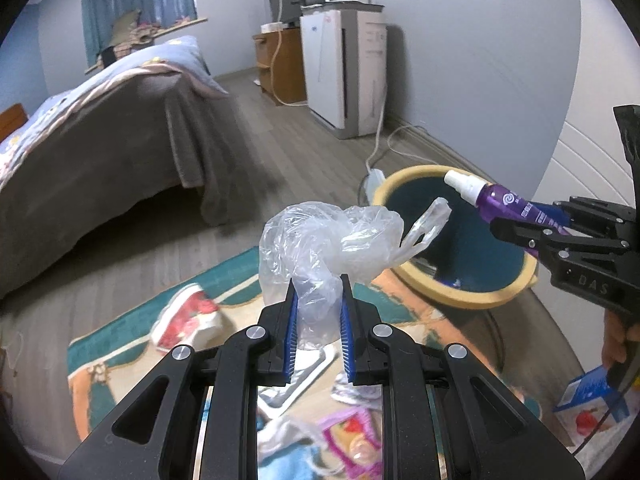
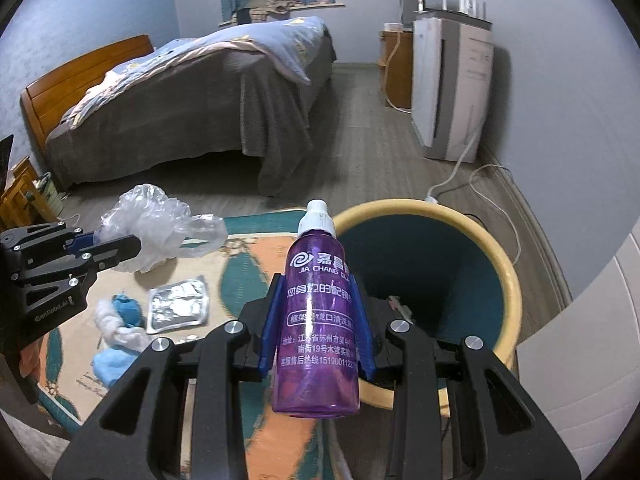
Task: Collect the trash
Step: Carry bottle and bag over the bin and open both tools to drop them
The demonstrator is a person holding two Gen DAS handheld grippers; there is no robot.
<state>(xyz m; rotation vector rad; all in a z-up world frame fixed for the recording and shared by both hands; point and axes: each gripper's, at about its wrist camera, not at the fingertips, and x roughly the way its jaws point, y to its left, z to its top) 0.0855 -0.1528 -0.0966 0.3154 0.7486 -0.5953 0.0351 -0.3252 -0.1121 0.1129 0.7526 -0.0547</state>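
Trash is still scattered on the rug (image 2: 256,264): near its left edge a blue-and-white wad (image 2: 120,320) and a foil pack (image 2: 178,308) are seen, and in the left wrist view a red-and-white wrapper (image 1: 188,316), a pink packet (image 1: 348,436) and a blue carton (image 1: 592,400) lie low in the frame. The task is judged to be partway done: something small is already visible inside the bin (image 1: 472,300), two items are held, and the floor pieces are left.

The left gripper (image 1: 318,304) is held level, just left of the bin and above the rug. Its fingers are closed most of the way on a clear bag (image 1: 324,248), which is pinched at its neck; the loose bulk billows ahead of the tips, and one handle loop reaches over the bin's near rim.

The right gripper (image 2: 318,304) is raised at the bin's near-left rim and angled toward the opening. Its fingers are clamped on the body of a purple bottle (image 2: 320,320), white cap forward, the cap poised over the bin's mouth. A release of both items into the bin appears to be next.
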